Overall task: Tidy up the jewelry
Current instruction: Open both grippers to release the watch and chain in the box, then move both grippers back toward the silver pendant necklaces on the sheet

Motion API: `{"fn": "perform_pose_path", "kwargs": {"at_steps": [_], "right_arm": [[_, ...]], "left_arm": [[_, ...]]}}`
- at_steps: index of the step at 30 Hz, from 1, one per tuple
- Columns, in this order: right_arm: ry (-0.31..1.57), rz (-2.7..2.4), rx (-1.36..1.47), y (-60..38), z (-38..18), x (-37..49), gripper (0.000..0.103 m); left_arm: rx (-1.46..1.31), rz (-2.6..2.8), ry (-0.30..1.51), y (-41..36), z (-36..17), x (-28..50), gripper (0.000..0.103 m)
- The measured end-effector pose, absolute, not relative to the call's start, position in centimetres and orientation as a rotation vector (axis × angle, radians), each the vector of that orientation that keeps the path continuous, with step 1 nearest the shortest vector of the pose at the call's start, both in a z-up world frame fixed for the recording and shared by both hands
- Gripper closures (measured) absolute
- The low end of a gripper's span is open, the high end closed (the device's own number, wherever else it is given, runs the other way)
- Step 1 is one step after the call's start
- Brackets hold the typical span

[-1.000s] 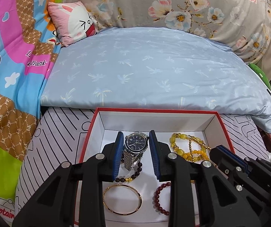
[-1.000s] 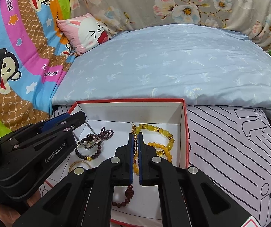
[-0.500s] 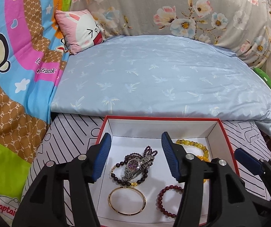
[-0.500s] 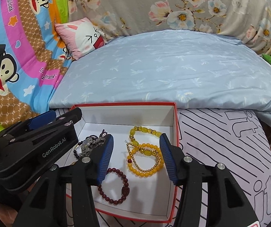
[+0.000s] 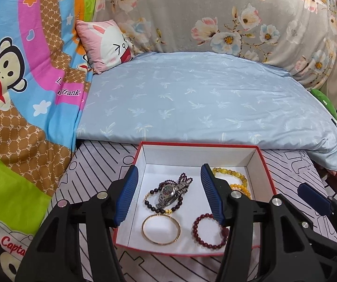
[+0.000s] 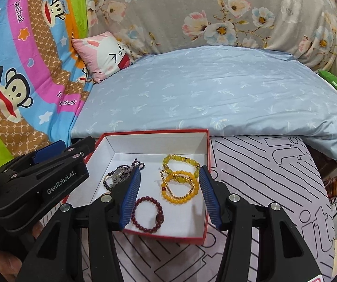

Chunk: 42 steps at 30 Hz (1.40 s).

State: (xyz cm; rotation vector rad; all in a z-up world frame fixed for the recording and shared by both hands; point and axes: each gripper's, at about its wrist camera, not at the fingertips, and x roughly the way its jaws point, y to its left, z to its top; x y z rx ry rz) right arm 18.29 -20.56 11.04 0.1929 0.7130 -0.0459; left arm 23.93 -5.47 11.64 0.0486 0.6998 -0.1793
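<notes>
A red box (image 5: 267, 166) (image 6: 208, 155) with a white inside lies on the bed. In it are a silver watch (image 5: 169, 193) on dark bead strands, a gold bangle (image 5: 161, 228), a dark red bead bracelet (image 5: 209, 231) (image 6: 147, 213) and yellow bead bracelets (image 5: 235, 181) (image 6: 180, 179). My left gripper (image 5: 169, 193) hovers open above the watch, nothing between its pads. My right gripper (image 6: 169, 193) hovers open above the yellow bracelets, holding nothing. The left gripper's body (image 6: 41, 183) shows at the left of the right wrist view.
The box rests on a pale sheet with black line print (image 6: 262, 183). Behind it lies a folded light blue quilt (image 5: 203, 101), then a floral cover and a pink rabbit cushion (image 5: 107, 44). A bright cartoon blanket (image 5: 22, 94) fills the left.
The left gripper opened and let the watch drop onto the dark beads. The right gripper opened off the yellow bracelets. Both pulled back and up from the box.
</notes>
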Motion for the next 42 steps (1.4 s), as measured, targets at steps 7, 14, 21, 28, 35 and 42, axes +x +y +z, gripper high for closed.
{"fn": "perform_pose_path", "kwargs": {"at_steps": [7, 14, 21, 28, 35, 42], "right_arm": [[0.709, -0.038, 0.190, -19.7, 11.8, 15.2, 0.050], [0.711, -0.035, 0.191, -19.2, 12.0, 12.2, 0.050], [0.733, -0.049, 0.182, -19.1, 11.1, 8.7, 0.050], [0.801, -0.065, 0.185, -19.6, 8.0, 5.7, 0.050], [0.858, -0.078, 0.171, -19.4, 5.1, 3.2, 0.050], [0.896, -0.087, 0.188, -19.9, 3.4, 1.3, 0.050]], "left_arm": [[0.046, -0.176, 0.711, -4.8, 11.8, 21.1, 0.048], [0.047, -0.178, 0.719, -4.4, 11.8, 18.2, 0.046], [0.055, -0.176, 0.734, -3.7, 10.9, 14.6, 0.039], [0.067, -0.167, 0.807, -2.5, 7.5, 11.7, 0.039], [0.087, -0.187, 0.883, -1.9, 3.9, 8.2, 0.037], [0.113, -0.283, 0.913, -3.1, 1.7, 4.1, 0.036]]}}
